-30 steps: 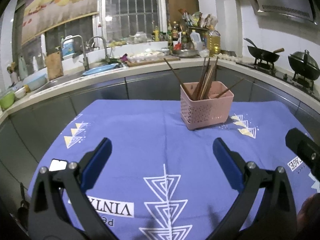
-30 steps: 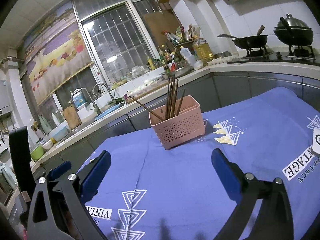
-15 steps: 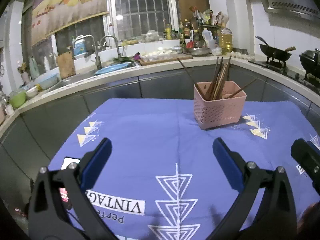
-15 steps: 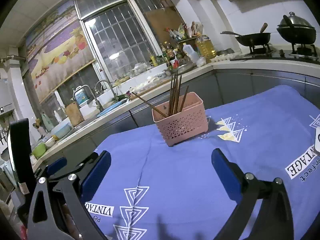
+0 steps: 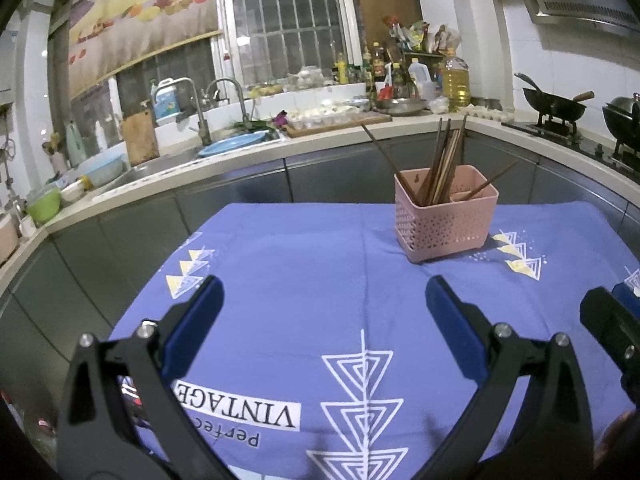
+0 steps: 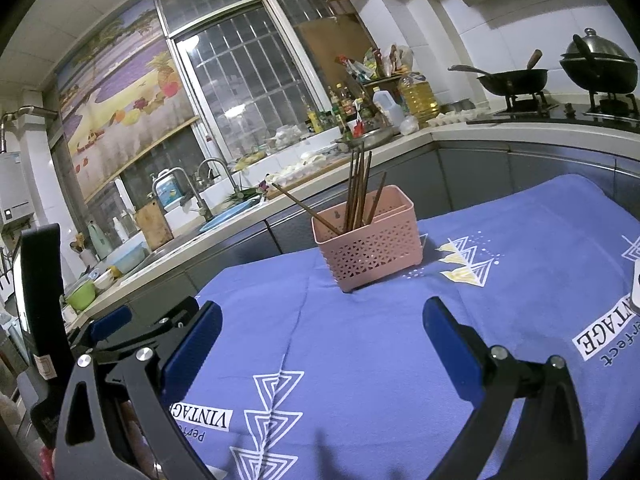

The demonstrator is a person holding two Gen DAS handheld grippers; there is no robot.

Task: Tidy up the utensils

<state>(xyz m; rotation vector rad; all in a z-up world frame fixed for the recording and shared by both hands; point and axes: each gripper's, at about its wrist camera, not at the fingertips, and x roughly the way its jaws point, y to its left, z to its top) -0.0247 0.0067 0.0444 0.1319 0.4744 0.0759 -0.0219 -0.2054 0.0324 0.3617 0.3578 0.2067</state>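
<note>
A pink perforated utensil basket stands on the blue patterned tablecloth. It holds several brown wooden chopsticks, upright or leaning. It also shows in the right wrist view with the chopsticks. My left gripper is open and empty, well in front of the basket. My right gripper is open and empty, also short of the basket. The left gripper's body shows at the left edge of the right wrist view.
A kitchen counter with a sink, bowls and bottles curves behind the table. A stove with a wok and a lidded pot stands at the right. The cloth drops off at the table's left edge.
Both grippers have drifted slightly; the basket now sits further right in the left wrist view and nearer the middle in the right wrist view. Both stay open and empty.
</note>
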